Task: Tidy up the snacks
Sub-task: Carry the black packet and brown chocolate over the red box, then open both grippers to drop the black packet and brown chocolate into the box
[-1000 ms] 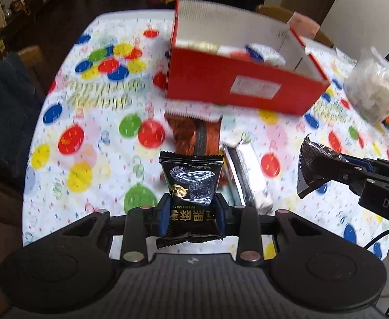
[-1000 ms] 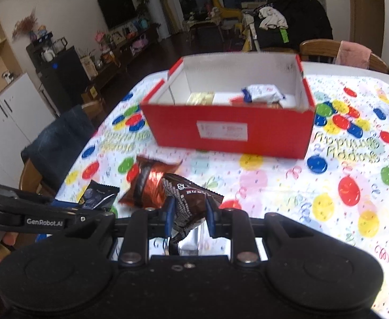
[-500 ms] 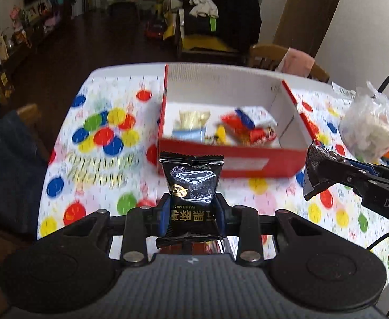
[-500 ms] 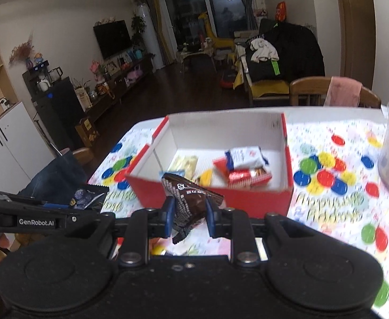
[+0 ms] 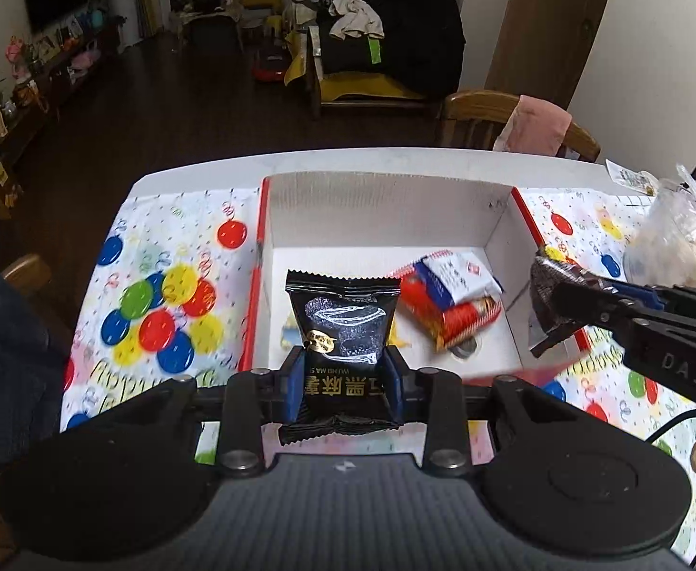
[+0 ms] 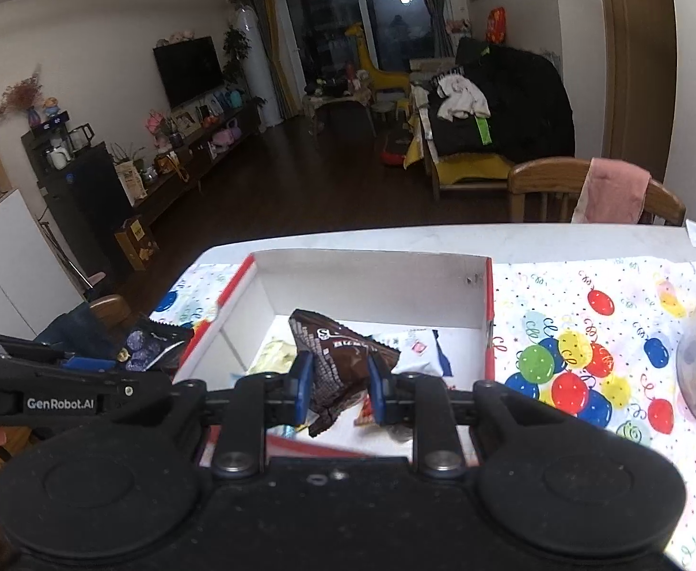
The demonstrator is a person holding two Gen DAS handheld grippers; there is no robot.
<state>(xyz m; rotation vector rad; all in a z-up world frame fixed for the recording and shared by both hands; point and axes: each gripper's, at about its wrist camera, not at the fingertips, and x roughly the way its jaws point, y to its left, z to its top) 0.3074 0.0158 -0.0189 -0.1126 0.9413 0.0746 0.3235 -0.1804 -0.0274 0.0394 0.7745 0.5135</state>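
Black packet (image 5: 343, 328), silver print; brown packet (image 6: 336, 357); red box (image 5: 500, 223), white inside; balloon-patterned tablecloth (image 5: 157, 314).

Both grippers are pointing downward and forward, side by side. The left gripper (image 5: 343, 376) is clamping its blue pads on a black packet (image 5: 343, 323); the right gripper (image 6: 338, 376) is pinching a brown packet (image 6: 338, 357)

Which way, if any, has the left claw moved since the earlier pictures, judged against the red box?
Yes. The left claw, shut on the black snack packet, has moved forward and up; it now hangs over the red box.
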